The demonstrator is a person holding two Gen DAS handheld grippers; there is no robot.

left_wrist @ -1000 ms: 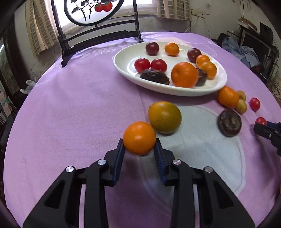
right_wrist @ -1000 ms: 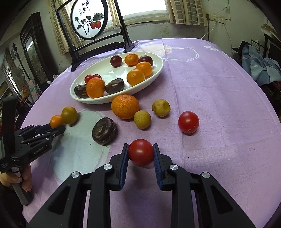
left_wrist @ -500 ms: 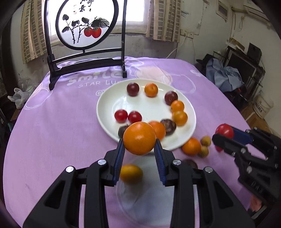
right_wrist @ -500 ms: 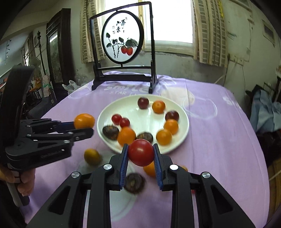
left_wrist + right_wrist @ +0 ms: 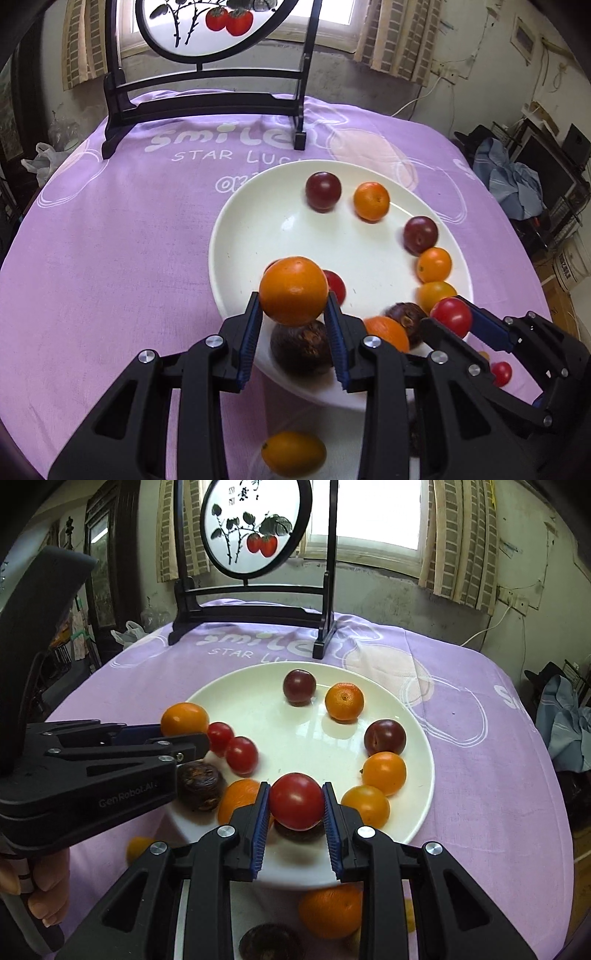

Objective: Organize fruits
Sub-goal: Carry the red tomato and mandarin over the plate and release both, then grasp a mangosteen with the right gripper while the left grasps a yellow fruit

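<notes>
An orange (image 5: 293, 290) is clamped between the blue ribbed pads of the left gripper (image 5: 293, 314) and is held above the near-left edge of the white plate (image 5: 255, 229), clear of the plate surface. A red tomato (image 5: 295, 800) is clamped in the same way by the right gripper (image 5: 295, 812), above the near rim of the plate. The plate is taken as the reference. On it are seen two dark plums (image 5: 299, 686), one at the far side and one at the right side; an orange citrus (image 5: 344, 701) just right of the far plum; two smaller orange fruits (image 5: 384, 772) along the right rim; two small red tomatoes (image 5: 241, 755) at the left side; a dark brown wrinkled fruit (image 5: 199, 784) at the near-left rim, and a larger orange fruit (image 5: 240, 799) beside it. Off the plate, on the purple tablecloth (image 5: 110, 240), a large orange (image 5: 330, 910) and another dark brown fruit (image 5: 269, 943) lie just in front of the near rim. A yellow-orange fruit (image 5: 293, 454) lies on the cloth in front of the plate, to the left. A framed round painting on a black stand (image 5: 255, 528) is set behind the plate. A hand (image 5: 48, 893) is noted on the left gripper's handle.
</notes>
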